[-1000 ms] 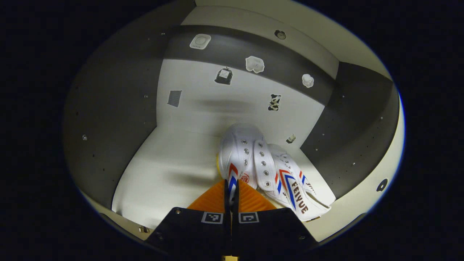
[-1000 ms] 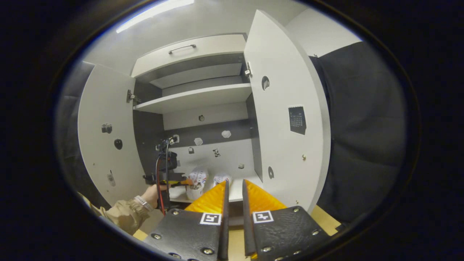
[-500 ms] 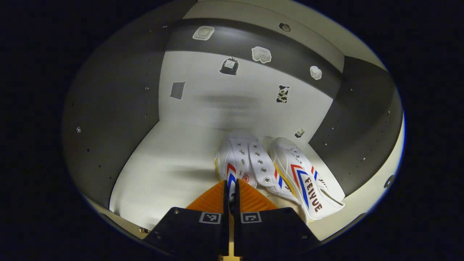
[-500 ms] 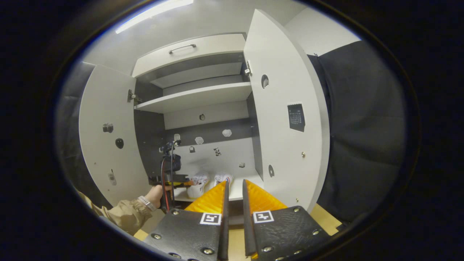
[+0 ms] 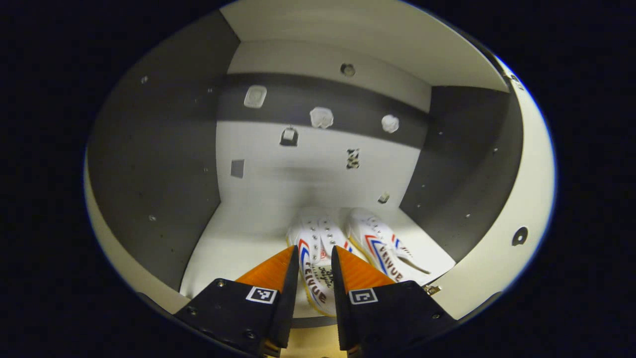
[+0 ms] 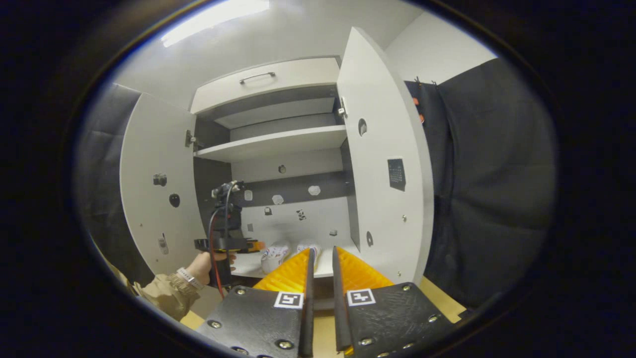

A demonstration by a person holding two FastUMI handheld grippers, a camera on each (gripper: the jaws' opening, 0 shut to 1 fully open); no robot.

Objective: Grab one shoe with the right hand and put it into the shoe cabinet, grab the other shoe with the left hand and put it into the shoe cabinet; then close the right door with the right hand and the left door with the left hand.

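Flanking the left gripper (image 5: 315, 258): dark side walls of the shoe cabinet (image 5: 159, 164) to either hand, a pale back panel ahead carrying several small stickers (image 5: 321, 117), and a pale shelf floor (image 5: 233, 248) below. Nothing stands between the orange fingers (image 5: 272, 268) and the shoes.

Left gripper: released, fingers parted with a clear gap, pressing on nothing; it hangs at the cabinet mouth, just in front of the shelf edge.

Left shoe (image 5: 314, 268): white canvas, red and blue chevron stripes on the side, metal eyelets, yellowish sole edge. It lies on the shelf floor, toe toward the back panel, heel toward the gripper, seen through the gap between the fingers.

Right shoe (image 5: 385, 246): same pattern, lying just beside the first one, on its right, near the right wall.

Right gripper (image 6: 320, 258): fingers slightly apart, nothing between them, held well back from the cabinet.

From the right gripper view: both shoes (image 6: 290, 248) sit on the lowest shelf; the left door (image 6: 154, 184) and the right door (image 6: 385, 164) both stand wide open; a higher shelf (image 6: 271, 144) and a drawer front with a handle (image 6: 263, 82) are above. A hand (image 6: 201, 261) in a tan sleeve holds the left gripper at the cabinet opening. Black cloth (image 6: 487, 169) hangs right of the right door.
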